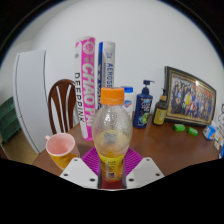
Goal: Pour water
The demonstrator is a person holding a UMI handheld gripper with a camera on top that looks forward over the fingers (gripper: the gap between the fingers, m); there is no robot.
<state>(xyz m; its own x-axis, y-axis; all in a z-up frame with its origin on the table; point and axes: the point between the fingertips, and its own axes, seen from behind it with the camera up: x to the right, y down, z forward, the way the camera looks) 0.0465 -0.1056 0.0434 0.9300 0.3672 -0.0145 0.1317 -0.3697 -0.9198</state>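
- Two white fingers of the gripper (112,172) sit lowest and nearest, their magenta pads (93,160) pressed on the sides of one bottle (112,128), pinching it low on its body.
- Bottle: clear plastic, upright, with an orange cap (112,96) and yellowish liquid in its bottom part; it rises between the fingers and hides what lies straight behind it.
- Just left of the bottle and a little ahead of the fingers stands one pink cup (60,149) with a yellow lower band, apart from the bottle, on a brown table (160,147).
- Behind the cup is one dark wooden chair back (62,100).
- Behind the bottle stand two tall printed cartons: a pink-and-white one (86,80) with large letters and a paler one (107,62) beside it.
- Right of the bottle, farther back, are three containers in a row: a small white-and-blue one (129,101), a dark blue pump bottle (146,103) and a small amber bottle (161,109).
- Beyond those, one framed photo (190,98) leans against the white wall (150,45).
- Near the frame on the table lie two small green things (185,129); what they are I cannot tell.
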